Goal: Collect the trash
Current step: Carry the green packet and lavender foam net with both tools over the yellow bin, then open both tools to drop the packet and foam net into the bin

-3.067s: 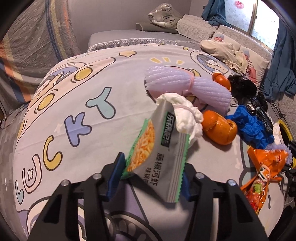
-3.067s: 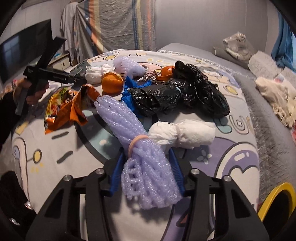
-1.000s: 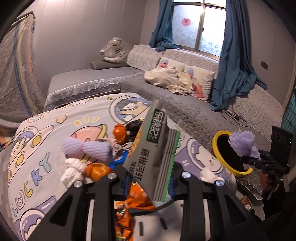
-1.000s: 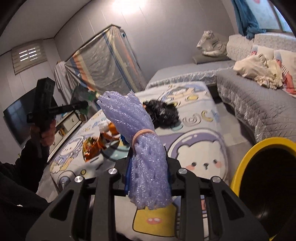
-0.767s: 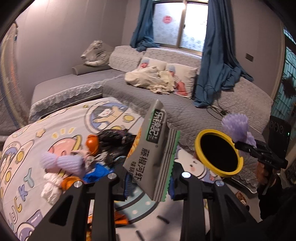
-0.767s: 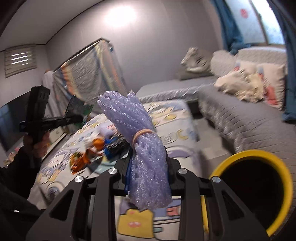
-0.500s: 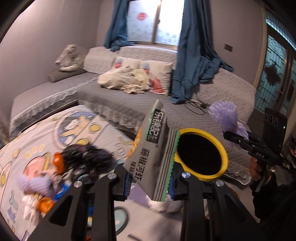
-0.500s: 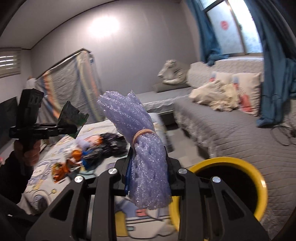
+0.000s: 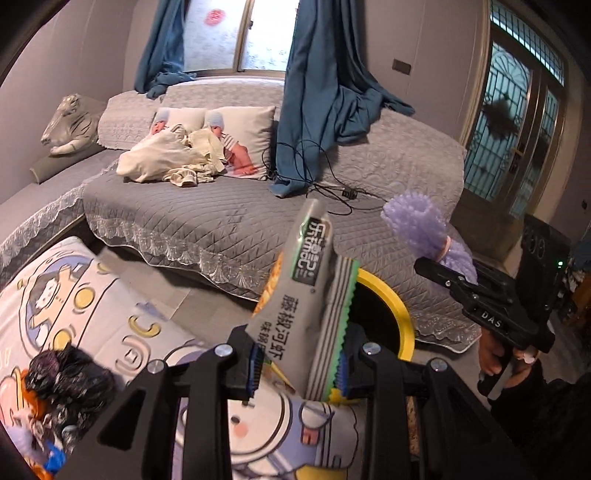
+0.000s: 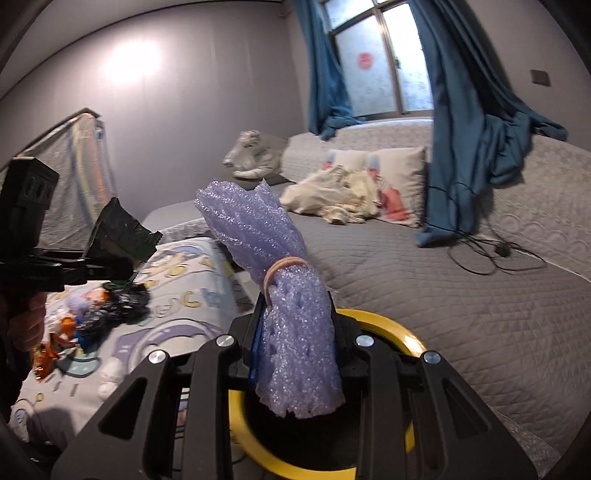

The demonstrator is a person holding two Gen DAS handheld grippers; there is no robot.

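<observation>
Both my hands now swung from the bed toward the yellow-rimmed black bin (image 10: 402,343), left gripper (image 9: 297,365) clamped on grey snack packet (image 9: 306,295), right gripper (image 10: 295,349) clamped on purple foam netting bundle (image 10: 280,295).

Home living room. Grey quilted sectional sofa (image 9: 229,221) with lace-edged cover, printed cushions (image 9: 240,136), plush tiger (image 9: 70,123). Blue curtains (image 9: 314,92) over a window (image 9: 229,33), glass-panel door (image 9: 513,122). Cartoon-print cloth (image 9: 74,317) on a low surface, yellow-rimmed bin (image 10: 388,332) beside the sofa.
</observation>
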